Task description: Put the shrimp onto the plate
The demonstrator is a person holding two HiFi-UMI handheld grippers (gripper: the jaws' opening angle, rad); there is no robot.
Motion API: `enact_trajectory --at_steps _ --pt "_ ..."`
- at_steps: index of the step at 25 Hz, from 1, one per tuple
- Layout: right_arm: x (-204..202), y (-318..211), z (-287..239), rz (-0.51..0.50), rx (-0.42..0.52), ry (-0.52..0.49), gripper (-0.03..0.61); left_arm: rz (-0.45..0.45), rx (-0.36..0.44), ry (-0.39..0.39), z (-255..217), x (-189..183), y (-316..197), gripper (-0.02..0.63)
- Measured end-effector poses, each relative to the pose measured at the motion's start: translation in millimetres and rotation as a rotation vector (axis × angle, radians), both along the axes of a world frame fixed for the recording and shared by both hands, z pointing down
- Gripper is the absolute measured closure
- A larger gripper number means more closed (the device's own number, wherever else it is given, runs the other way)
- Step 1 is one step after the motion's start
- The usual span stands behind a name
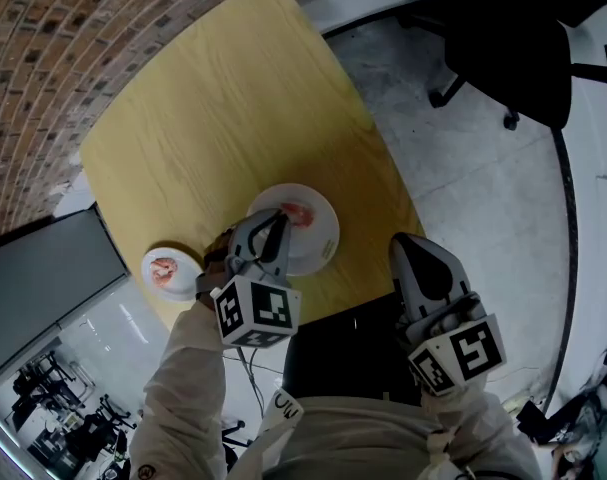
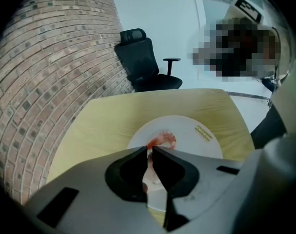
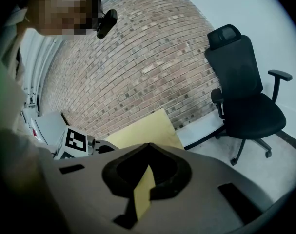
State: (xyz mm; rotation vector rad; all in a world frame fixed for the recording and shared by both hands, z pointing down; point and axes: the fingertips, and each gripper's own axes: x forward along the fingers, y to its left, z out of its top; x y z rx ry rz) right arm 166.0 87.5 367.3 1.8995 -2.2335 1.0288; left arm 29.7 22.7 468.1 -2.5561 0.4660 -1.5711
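One shrimp (image 2: 163,139) sits pinched in the almost-closed jaws of the left hand-held gripper (image 2: 149,149), held low over the big plate (image 2: 189,130) on the surface (image 1: 233,118), apparently to be laid there, while the right hand-held gripper (image 3: 147,147), closed and empty, waits off the edge, out of the way.

The desk's (image 1: 233,118) far half lies open beyond the large plate (image 1: 321,240). A small plate (image 1: 188,260) occupies its near-left corner.
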Motion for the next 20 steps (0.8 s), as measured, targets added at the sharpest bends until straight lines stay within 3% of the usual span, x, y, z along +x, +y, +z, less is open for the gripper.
enact_trajectory --at_steps 20 --pt "-2.9 1.7 2.7 -0.005 -0.011 -0.002 0.555 -0.041 -0.029 0.064 -0.6 5.4 -0.2 0.575"
